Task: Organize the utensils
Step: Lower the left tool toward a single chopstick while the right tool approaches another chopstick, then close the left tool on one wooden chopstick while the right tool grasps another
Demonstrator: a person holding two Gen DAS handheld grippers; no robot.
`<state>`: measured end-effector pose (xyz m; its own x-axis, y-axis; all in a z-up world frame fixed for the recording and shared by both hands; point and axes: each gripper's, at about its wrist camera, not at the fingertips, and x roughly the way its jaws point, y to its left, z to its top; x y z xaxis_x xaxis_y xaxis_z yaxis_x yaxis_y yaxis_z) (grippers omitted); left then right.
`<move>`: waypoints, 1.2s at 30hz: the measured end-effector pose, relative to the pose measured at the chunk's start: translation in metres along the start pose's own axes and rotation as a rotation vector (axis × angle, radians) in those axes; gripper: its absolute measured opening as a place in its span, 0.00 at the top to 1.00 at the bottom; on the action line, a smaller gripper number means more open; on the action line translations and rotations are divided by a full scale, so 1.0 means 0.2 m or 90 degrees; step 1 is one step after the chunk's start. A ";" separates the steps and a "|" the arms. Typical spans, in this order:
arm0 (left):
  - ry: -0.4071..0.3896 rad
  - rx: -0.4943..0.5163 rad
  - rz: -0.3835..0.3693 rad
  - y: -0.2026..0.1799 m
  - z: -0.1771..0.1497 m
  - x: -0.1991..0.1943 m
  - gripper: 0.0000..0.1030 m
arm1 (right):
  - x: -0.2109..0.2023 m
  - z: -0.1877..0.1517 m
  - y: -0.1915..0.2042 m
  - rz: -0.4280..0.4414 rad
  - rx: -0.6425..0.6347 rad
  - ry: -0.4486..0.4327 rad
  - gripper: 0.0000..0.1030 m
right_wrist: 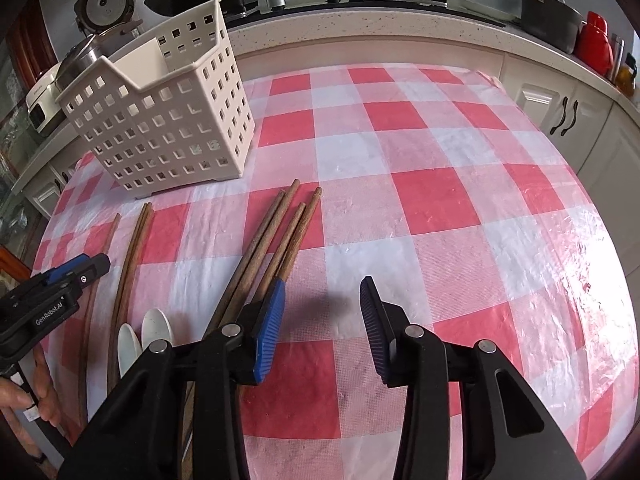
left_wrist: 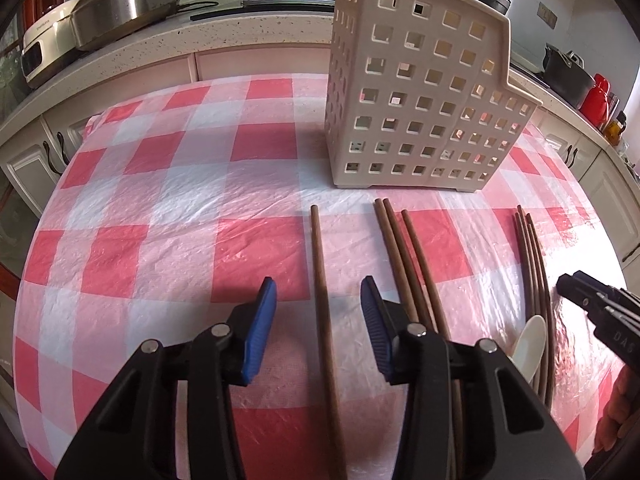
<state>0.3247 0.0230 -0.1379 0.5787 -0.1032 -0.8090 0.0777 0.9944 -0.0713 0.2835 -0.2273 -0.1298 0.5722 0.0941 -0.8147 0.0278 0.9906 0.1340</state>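
White lettering is showing on the black body of the left gripper (right_wrist: 78, 270) as it is coming into the right wrist's view: it is reading "GenRobot.AI", running along the side of the housing just behind the blue finger pads. In the left wrist's view, the right gripper (left_wrist: 570, 288) is showing raised letters on its black body, reading "DAS", with whatever follows being cut off at the picture's edge. A small brand mark is sitting on the cream-coloured appliance (left_wrist: 44, 36) on the counter, but it is staying too small and blurred to read.
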 end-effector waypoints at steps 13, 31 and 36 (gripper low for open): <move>-0.005 0.015 0.005 0.02 0.00 0.01 0.81 | 0.05 -0.02 0.05 -0.049 -0.029 0.010 0.74; -0.011 0.003 -0.004 0.03 -0.01 0.01 0.81 | 0.05 -0.02 0.13 -0.022 -0.014 0.012 0.75; -0.012 0.004 0.000 0.03 0.00 0.01 0.81 | 0.07 -0.02 0.15 -0.039 -0.032 0.012 0.74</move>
<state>0.3255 0.0282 -0.1399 0.5933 -0.1043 -0.7982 0.0830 0.9942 -0.0683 0.2893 -0.1955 -0.1404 0.5549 0.0352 -0.8311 0.0202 0.9982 0.0557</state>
